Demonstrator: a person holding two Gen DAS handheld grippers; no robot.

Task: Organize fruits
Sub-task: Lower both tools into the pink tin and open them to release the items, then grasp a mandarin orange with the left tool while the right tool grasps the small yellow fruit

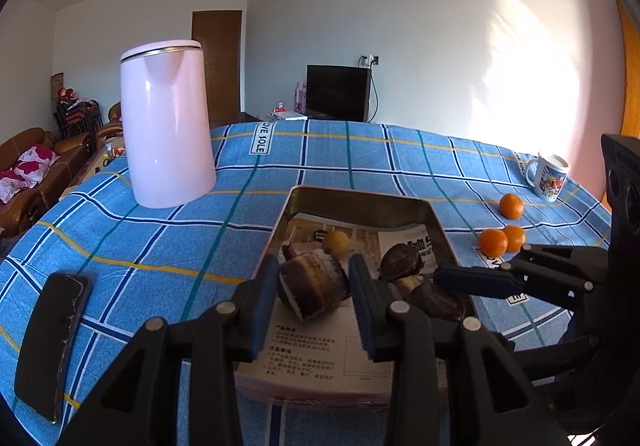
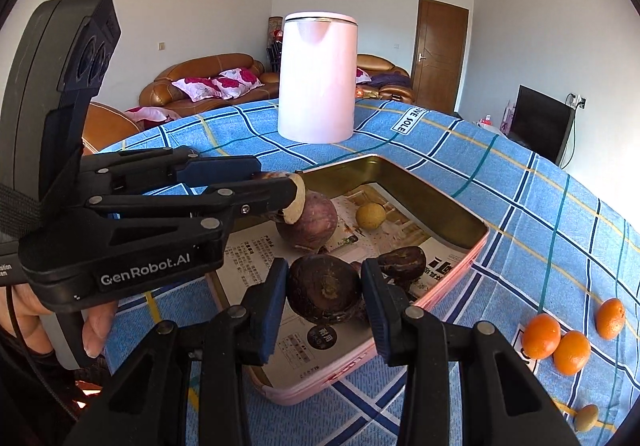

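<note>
Over the pink-walled, brass-lined rectangular tin (image 2: pixel 460 206), both grippers hung close together above its printed paper lining. Seen from the right wrist, the right gripper (image 2: pixel 325 288) had its blue-padded fingers (image 2: pixel 276 286) set on either side of a dark brown, wrinkled round fruit (image 2: pixel 324 292), which filled the gap between the pads; I judged it held, though contact on the right pad could not be confirmed. The left gripper (image 1: pixel 314 282) likewise bracketed a dark, split fruit with pale flesh (image 1: pixel 310 286), and appeared to be gripping it.

From the right fingers, a larger purplish round fruit (image 2: pixel 310 220) lay at about 11 o'clock, a small yellow round fruit (image 2: pixel 371 216) at 1 o'clock, and another dark wrinkled piece (image 2: pixel 404 262) just beside the right pad at 2 o'clock. Three loose oranges (image 2: pixel 554 342) sat outside the tin at 4 o'clock on the worktop, nearer the right hand than the left. The round fruits showed no long axis to align with, so the next move likely turned only on clearing the tin wall.

A blue checked cloth (image 1: pixel 160 238) covered the worktop, which also carried a tall pink kettle (image 1: pixel 168 126), a printed white mug (image 1: pixel 550 176) and a black phone (image 1: pixel 52 342). Beyond stood brown leather sofas, a wooden door and a dark television.
</note>
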